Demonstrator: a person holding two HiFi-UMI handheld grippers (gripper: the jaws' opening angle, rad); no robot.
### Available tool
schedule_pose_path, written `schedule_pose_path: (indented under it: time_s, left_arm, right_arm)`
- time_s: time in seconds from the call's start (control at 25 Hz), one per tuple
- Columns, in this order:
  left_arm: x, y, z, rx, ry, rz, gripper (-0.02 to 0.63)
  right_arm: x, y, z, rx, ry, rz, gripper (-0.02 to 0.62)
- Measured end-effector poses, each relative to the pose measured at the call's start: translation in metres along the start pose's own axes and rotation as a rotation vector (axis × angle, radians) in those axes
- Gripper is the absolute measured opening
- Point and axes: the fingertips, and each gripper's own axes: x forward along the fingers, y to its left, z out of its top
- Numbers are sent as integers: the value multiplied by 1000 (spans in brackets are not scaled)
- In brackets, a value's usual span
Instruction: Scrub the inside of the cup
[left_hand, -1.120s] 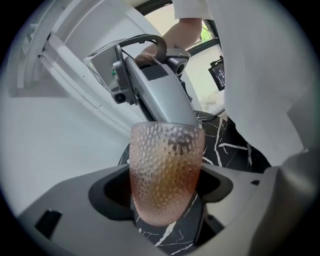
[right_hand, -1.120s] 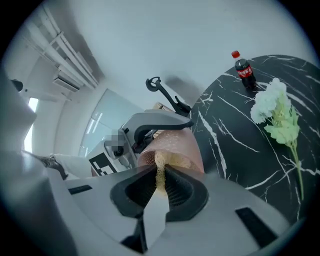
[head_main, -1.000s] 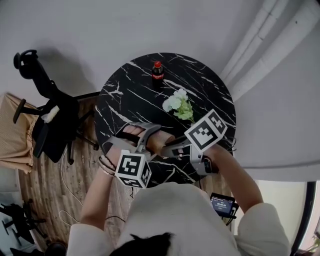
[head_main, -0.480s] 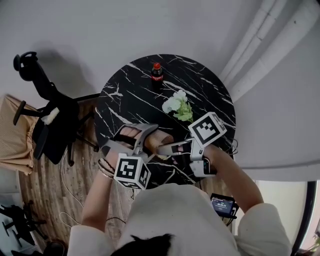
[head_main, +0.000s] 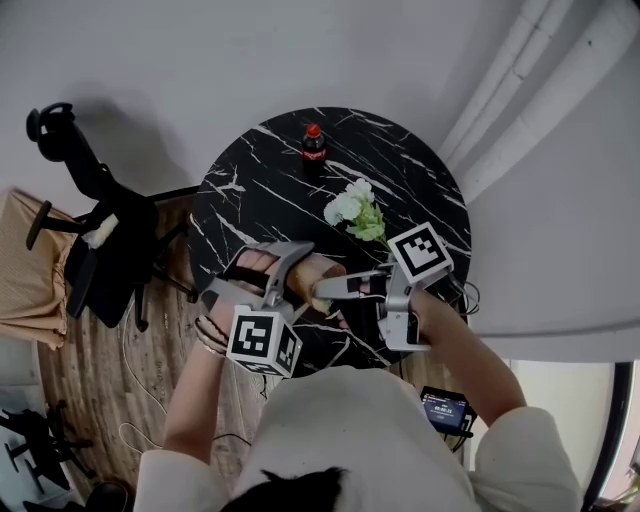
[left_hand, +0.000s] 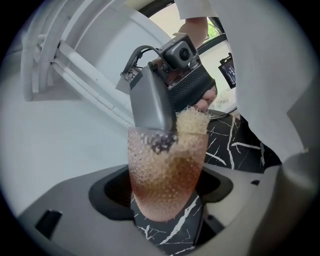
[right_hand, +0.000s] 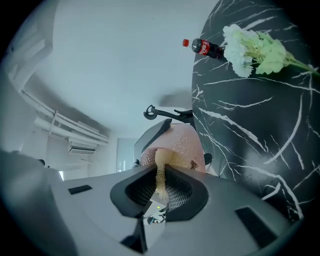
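A pink, dimpled, see-through cup is clamped between the jaws of my left gripper and held tilted above the table edge. In the head view the cup sits between the left gripper and the right gripper. My right gripper is shut on a yellowish sponge, with the cup's mouth right in front of it. One right-gripper finger and the sponge reach over the rim into the cup.
The round black marble table carries a cola bottle with a red cap and a bunch of white flowers. A black office chair stands to the left on the wood floor. Cables hang off the table's right edge.
The right gripper has swung left toward the cup, bringing the sponge farther into its mouth; its marker cube has turned. The left gripper and cup have hardly moved.
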Motion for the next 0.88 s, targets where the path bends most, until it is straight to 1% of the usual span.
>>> schedule_pose_path:
  time_s: [0.12, 0.24, 0.52, 0.68, 0.8, 0.88]
  left_arm:
    - [-1, 2, -1, -1, 6, 16, 364]
    - [-3, 5, -2, -21, 2, 37, 364]
    - [-9, 15, -2, -8, 9, 105, 364]
    - [-13, 20, -1, -12, 8, 131, 364]
    - [-12, 25, -4, -29, 16, 162, 364]
    - [-11, 25, -6, -38, 25, 169, 364]
  right_arm:
    - [1, 2, 2, 32, -24, 23, 55]
    - [2, 7, 4, 71, -45, 58, 55]
    - [2, 16, 9, 219, -133, 166, 55]
    - [2, 19, 11, 255, -169, 187, 55]
    - [2, 19, 18, 303, -219, 222, 55]
    - [2, 18, 21, 330, -248, 241, 55]
